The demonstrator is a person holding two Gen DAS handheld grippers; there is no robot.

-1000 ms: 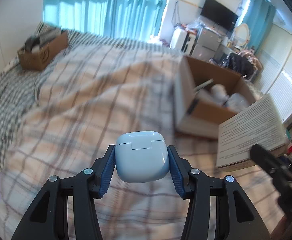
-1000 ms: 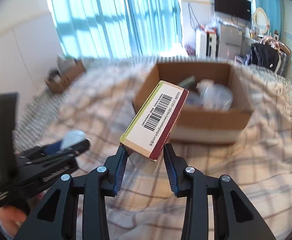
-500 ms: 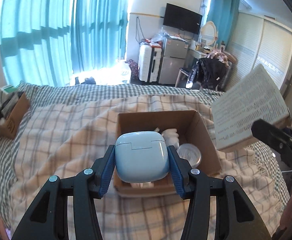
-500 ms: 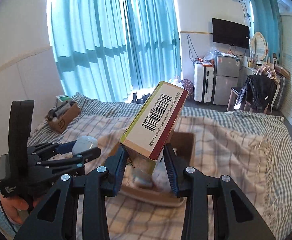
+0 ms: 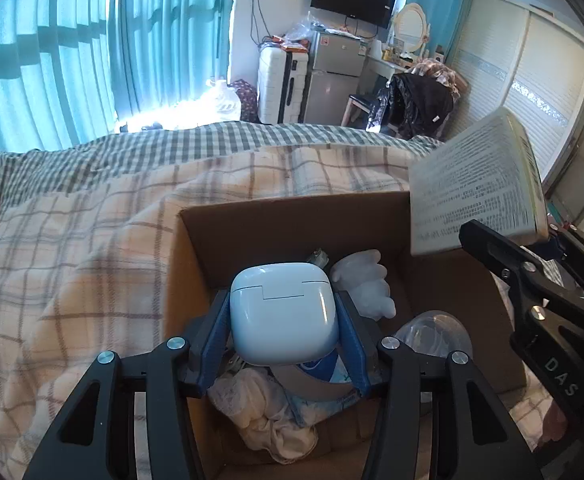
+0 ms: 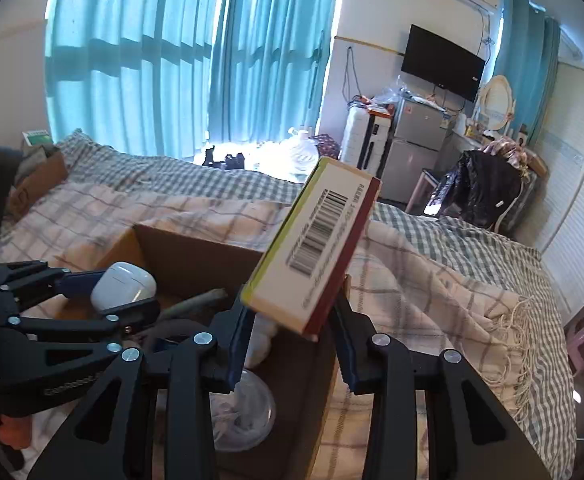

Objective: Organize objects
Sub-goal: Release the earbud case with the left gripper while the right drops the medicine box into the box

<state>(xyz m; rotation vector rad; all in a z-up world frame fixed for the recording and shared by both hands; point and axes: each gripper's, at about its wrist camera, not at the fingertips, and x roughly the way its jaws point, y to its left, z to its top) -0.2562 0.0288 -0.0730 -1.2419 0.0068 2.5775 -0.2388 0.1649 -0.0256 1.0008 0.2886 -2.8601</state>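
Bedroom scene: plaid blanket [image 5: 91, 280] on the bed, open cardboard box [image 5: 292, 220] sitting on it, teal curtains behind.

Change over the last second: both grippers have swung from off to the side of the box to directly above its opening. A second ago the box was ahead and to the right in the left wrist view; now its interior fills the lower centre.

Left gripper [image 5: 283, 320] is clamped on the white earbud case [image 5: 281, 312], blue pads pressing both sides, lid seam facing up. Case hangs over the box interior, above the crumpled cloth [image 5: 267, 412] and the blue-and-white roll partly hidden beneath it. White figurine [image 5: 366, 286] and clear dome lid [image 5: 432, 336] already lie inside.

Right gripper [image 6: 292, 316] is clenched on the lower end of the barcoded carton [image 6: 316, 252], tilted, top leaning right. It sits over the right part of the box.

Read: transport looks done, both items are staged for drop. Next call is likely lower and release, one at a time. Risk: the grippers are close together over one opening, and the carton is tall, so it may tip onto the dome lid.
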